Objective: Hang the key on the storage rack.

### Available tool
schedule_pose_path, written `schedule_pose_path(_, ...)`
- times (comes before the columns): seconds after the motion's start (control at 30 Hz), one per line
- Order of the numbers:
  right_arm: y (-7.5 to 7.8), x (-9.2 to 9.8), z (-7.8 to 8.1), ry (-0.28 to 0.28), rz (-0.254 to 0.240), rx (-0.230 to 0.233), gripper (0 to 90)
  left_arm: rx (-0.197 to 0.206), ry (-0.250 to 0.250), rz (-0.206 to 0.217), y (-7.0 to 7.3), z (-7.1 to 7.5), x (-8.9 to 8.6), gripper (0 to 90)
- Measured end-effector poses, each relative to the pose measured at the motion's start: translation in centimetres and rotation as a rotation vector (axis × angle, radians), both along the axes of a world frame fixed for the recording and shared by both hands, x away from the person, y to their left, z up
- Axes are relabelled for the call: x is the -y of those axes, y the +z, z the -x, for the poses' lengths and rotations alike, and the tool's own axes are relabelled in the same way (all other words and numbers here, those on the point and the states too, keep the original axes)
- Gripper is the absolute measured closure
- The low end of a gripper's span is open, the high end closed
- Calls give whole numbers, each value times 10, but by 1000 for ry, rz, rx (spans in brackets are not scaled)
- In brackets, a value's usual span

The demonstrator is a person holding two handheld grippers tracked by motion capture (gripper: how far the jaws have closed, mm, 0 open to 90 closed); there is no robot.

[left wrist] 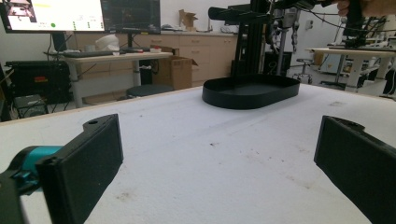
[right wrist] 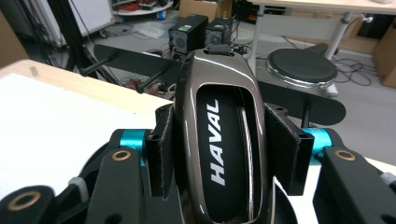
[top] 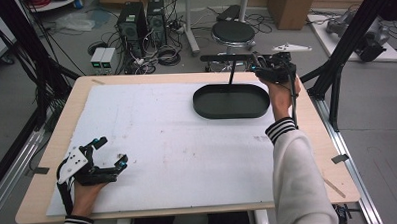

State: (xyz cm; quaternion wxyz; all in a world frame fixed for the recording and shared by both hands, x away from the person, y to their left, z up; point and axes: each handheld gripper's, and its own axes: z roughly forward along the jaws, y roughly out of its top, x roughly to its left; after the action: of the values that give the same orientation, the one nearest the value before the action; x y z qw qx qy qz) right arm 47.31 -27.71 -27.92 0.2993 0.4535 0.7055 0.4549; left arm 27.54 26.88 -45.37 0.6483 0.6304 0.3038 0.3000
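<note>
your right gripper [top: 265,69] sits at the upper right of the high view, just past the far end of the black oval tray [top: 231,102], and its jaws are closed onto a glossy brown car key fob [right wrist: 223,140] marked haval. in the right gripper view the fob stands between the two padded jaws, clamped across its narrow sides. its long axis runs along the jaws, from the bottom of that frame up to the top, and its rounded tip points away from your hand toward the stool [right wrist: 302,66] and the floor beyond the desk [top: 52,147].

the main risk is a slip. the shell is smooth and curved, and the pads touch it on a short stretch near its middle, so a tilt or a quick swing could let it slide forward out of the grip. from where you hold it, it looks to me close to the far edge of the desk, so a drop may go to the floor among the cables rather than onto the white mat [top: 162,143] or into the tray. a hard squeeze could also press a button, though i cannot tell where the buttons are.

your left gripper [top: 110,152] rests low at the lower left of the high view, its jaws spread wide with nothing between them, well apart from the tray.
</note>
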Motion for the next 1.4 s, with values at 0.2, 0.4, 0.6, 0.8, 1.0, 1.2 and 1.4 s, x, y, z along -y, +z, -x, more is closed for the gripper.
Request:
schedule_pose_path(0.2,-2,-5,-5,-17,0,7,482,1,-2,5,0,0,0,17)
schedule_pose_path(0.4,4,-10,-13,-21,23,17,482,1,-2,4,0,0,0,17)
schedule_pose_path(0.6,3,-11,-20,-23,19,20,483,2,-2,5,0,0,0,17)
schedule_pose_path(0.8,0,-9,-23,-28,15,12,482,0,-1,7,0,0,0,17)
schedule_pose_path(1.0,-3,-3,-25,-39,18,-6,482,2,-2,5,0,0,0,17)
schedule_pose_path(1.2,-7,4,-22,-50,22,-30,482,2,-2,4,0,0,0,17)
schedule_pose_path(1.4,-5,5,-17,-40,51,-44,482,2,-2,4,0,0,0,17)
